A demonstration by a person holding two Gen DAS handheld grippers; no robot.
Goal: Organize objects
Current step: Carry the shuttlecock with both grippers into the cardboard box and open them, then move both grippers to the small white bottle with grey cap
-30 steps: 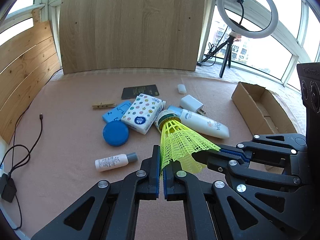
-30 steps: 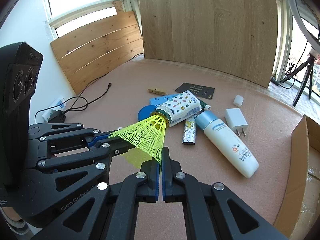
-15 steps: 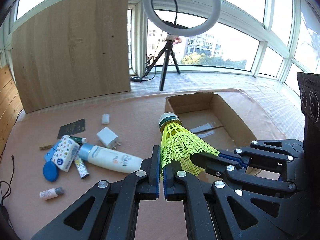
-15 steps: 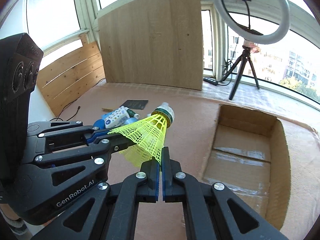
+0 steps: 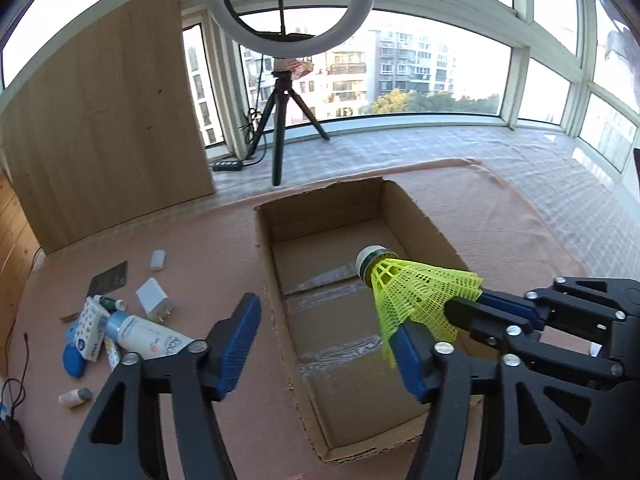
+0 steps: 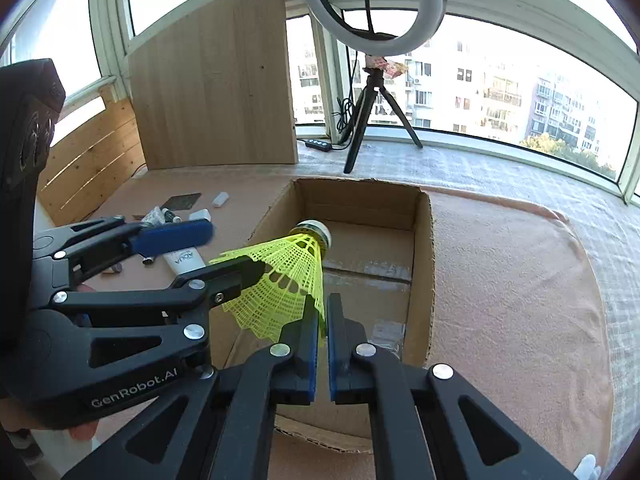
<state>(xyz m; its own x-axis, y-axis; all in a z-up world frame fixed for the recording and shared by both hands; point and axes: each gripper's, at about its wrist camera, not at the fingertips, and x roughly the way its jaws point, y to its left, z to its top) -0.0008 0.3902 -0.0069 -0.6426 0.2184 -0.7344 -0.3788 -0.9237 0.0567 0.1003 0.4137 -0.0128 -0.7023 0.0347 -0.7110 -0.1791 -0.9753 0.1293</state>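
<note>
One shuttlecock [image 6: 288, 280], one box [image 6: 424, 264]

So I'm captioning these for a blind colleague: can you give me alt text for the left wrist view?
A yellow shuttlecock hangs over an open cardboard box, its skirt pinched by the right gripper reaching in from the right, while the left gripper has just opened wide. Toiletries lie scattered on the pink mat to the left.

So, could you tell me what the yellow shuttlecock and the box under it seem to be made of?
The shuttlecock: skirt looks like moulded plastic mesh, glossy neon yellow with open lattice holes; the pale cap material is unclear. The box: corrugated cardboard, matt brown, with ragged cut edges and shiny tape along its floor seam.
</note>
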